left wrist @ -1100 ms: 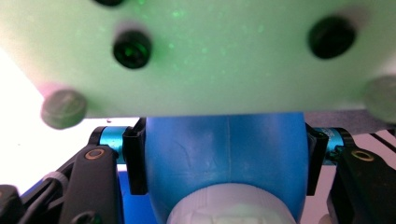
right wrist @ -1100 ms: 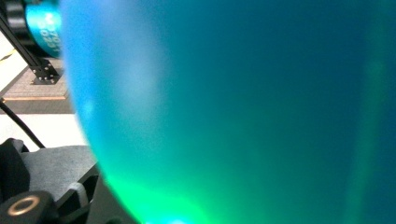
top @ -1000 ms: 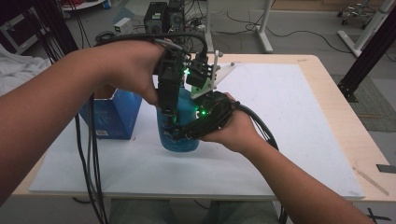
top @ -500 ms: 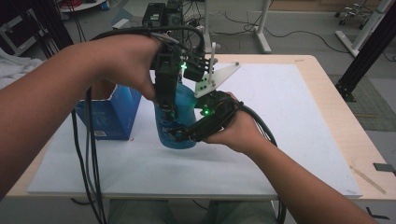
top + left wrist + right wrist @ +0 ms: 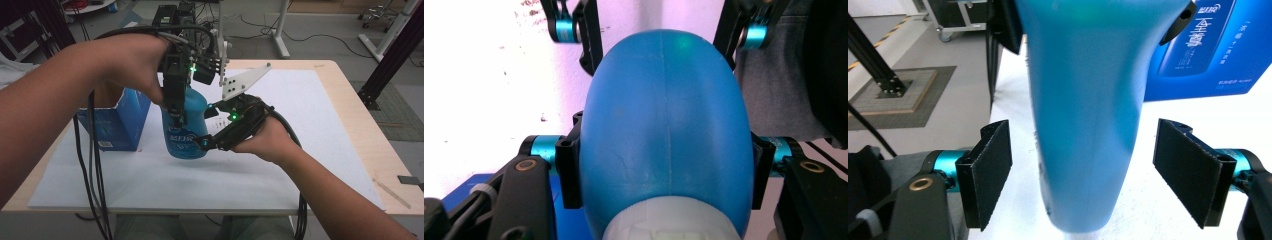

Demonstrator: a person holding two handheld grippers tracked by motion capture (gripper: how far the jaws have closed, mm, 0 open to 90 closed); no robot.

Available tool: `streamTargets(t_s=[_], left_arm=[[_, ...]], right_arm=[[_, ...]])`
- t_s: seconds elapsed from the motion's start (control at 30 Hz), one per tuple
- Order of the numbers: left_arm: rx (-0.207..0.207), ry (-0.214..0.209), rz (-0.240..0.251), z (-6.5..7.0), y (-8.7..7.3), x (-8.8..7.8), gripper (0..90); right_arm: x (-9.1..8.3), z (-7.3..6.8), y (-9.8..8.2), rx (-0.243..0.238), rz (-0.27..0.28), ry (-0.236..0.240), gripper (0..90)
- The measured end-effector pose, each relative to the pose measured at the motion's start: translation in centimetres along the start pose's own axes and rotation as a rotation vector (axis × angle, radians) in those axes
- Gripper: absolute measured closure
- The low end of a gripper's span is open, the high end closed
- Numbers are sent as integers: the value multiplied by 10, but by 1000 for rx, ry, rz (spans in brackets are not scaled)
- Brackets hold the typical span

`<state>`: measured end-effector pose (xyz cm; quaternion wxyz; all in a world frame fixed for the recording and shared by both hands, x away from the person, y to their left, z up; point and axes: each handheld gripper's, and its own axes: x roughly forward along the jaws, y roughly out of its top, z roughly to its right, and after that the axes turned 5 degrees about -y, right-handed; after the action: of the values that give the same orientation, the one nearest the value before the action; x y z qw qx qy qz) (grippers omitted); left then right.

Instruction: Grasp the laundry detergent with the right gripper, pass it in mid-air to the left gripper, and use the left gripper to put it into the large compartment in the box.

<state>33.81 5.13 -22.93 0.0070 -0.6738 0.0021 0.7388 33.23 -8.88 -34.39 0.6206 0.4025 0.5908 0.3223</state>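
Lab: equipment stands (image 5: 280,30), floor cables (image 5: 320,37)

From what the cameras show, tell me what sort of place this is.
Probably a lab or workshop: cables trail across a bare floor, black metal stands flank the table, and wheeled equipment sits behind.

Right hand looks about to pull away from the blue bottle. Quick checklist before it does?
1. Left gripper clamped on the blue bottle: ok, pads press both sides of it in the left gripper view.
2. Right gripper released: ok, its jaws have just been opening; gaps show between both pads and the bottle that stands between them.
3. Bottle upright: ok in the high view.
4. Bottle base resting on the white mat: cannot tell.
5. Blue box clear of the bottle: ok, it stands beside the bottle on its left.
6. Retreat path for the right gripper: ok, bare mat on that side.
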Motion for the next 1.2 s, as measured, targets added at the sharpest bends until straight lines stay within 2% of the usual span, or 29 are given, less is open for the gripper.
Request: streamTargets(t_s=[0.2, 0.27, 0.33, 0.47, 0.83, 0.93, 0.97, 1.07, 1.2], left_arm=[[-14, -2, -4, -3, -3, 0, 383], [-18, -5, -5, -3, -4, -1, 383], [-21, -5, -5, -4, -5, -2, 383], [-32, -6, 0, -5, -7, -5, 383], [-79, -10, 0, -8, -15, -13, 382], [-99, -14, 0, -9, -17, -16, 382], [-104, -15, -1, -10, -18, -17, 382], [-125, -20, 1, -11, -21, -21, 382], [-178, -27, 4, -14, -27, -27, 382]], right_arm=[[-6, 0, 0, -11, -10, 0, 218], [-9, 1, -1, -13, -14, -6, 170], [-12, 2, -1, 0, -11, 2, 168], [-17, 3, -2, -11, -27, -12, 132], [-37, 5, 3, -27, -91, -23, 115], [-44, 7, 5, -35, -112, -36, 89], [-46, 7, 7, -33, -122, -44, 34], [-51, 8, 10, -43, -157, -56, 33], [-58, 10, 16, -49, -194, -57, 6]])
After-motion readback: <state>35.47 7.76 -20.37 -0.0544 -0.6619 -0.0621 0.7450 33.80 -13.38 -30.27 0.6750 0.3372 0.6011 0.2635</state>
